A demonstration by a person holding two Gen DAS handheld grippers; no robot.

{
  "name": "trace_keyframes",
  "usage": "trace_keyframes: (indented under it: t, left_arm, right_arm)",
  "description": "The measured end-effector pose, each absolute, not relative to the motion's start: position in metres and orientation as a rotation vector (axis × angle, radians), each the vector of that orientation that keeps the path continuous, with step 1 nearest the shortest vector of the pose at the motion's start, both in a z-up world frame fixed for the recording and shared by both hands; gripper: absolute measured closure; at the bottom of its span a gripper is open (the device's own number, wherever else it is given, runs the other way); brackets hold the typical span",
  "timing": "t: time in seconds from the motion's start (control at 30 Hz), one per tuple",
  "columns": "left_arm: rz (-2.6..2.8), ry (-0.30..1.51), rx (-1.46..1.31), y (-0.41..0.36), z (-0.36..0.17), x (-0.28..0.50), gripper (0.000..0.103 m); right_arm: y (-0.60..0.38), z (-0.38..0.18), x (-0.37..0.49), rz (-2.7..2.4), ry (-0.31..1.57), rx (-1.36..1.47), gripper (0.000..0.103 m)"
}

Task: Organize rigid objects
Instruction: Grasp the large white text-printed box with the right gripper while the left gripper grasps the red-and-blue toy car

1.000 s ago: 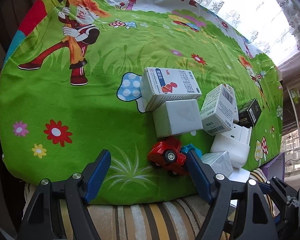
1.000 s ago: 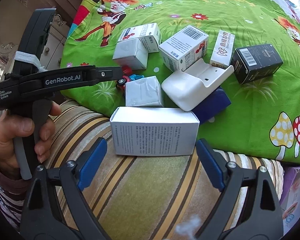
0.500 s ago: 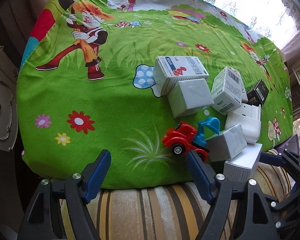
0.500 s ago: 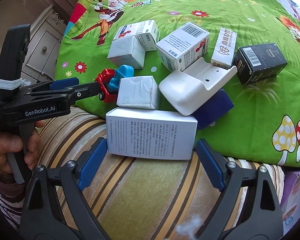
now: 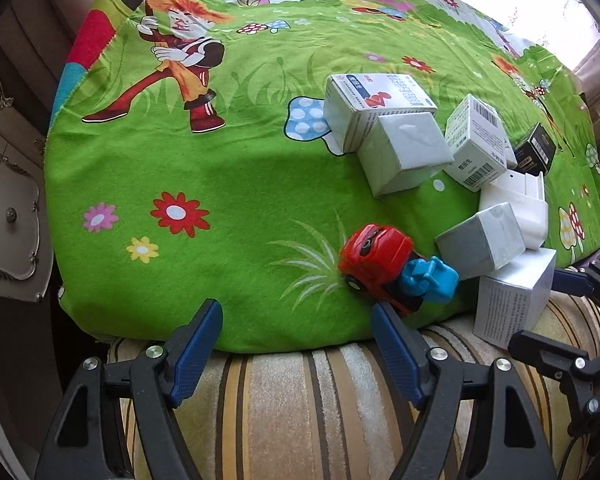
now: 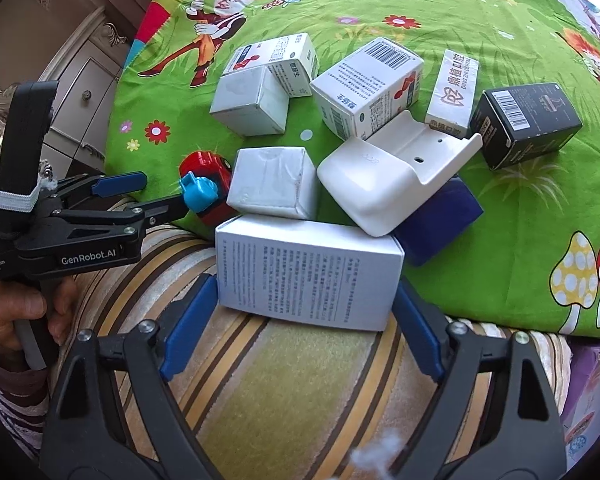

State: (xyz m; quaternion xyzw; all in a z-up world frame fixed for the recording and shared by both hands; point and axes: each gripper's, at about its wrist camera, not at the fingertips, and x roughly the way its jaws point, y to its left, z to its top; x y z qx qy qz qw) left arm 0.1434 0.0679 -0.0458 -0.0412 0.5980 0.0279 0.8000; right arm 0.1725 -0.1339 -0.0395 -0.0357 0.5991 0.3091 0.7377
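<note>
A long white printed box (image 6: 308, 276) lies at the green cloth's near edge, partly on the striped cushion. My right gripper (image 6: 304, 324) straddles it, a blue pad close to each end. Its jaws are closing and I see no firm press. Behind the box sit a white cube box (image 6: 272, 184), a white plastic holder (image 6: 380, 176) and a navy box (image 6: 440, 220). A red toy truck with a blue part (image 5: 380, 264) stands just beyond the right fingertip of my left gripper (image 5: 296, 332), which is open with only cloth between its fingers.
Farther back on the cartoon cloth (image 5: 220, 168) are two medicine boxes (image 6: 364, 88), another white cube (image 6: 252, 104), a narrow white box (image 6: 452, 92) and a black box (image 6: 528, 120). A striped cushion (image 6: 300, 380) fills the foreground. A cabinet (image 5: 12, 220) stands to the left.
My left gripper has rolled and drawn back toward the cushion's left, so the toy truck now shows in full. The right jaws have narrowed a little around the long white box.
</note>
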Motion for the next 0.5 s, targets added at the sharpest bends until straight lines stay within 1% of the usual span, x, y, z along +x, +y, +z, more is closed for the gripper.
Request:
trace_keyframes:
  t: [0.13,0.17,0.23,0.33,0.4,0.5]
  left_arm:
    - [-0.002,1.211,-0.106,0.060,-0.027,0.126,0.026]
    - [-0.020,1.197,-0.136,0.058,-0.023,0.124,0.026]
    - [-0.061,1.193,-0.280,0.060,-0.018,0.123,0.026]
    - [-0.078,1.206,-0.529,0.067,-0.023,0.131,0.032]
    - [-0.017,1.218,-0.651,0.071,-0.027,0.134,0.033]
    - [0.045,1.232,-0.722,0.067,-0.031,0.138,0.045]
  right_arm:
    - [-0.136,-0.038,0.171,0.684,1.300,-0.070,0.016]
    - [-0.136,-0.037,0.171,0.685,1.296,-0.069,0.016]
    - [-0.137,-0.035,0.169,0.687,1.284,-0.070,0.016]
    - [-0.142,-0.030,0.167,0.685,1.259,-0.063,0.016]
    - [-0.147,-0.027,0.165,0.676,1.244,-0.054,0.016]
    - [-0.154,-0.023,0.163,0.663,1.218,-0.039,0.016]
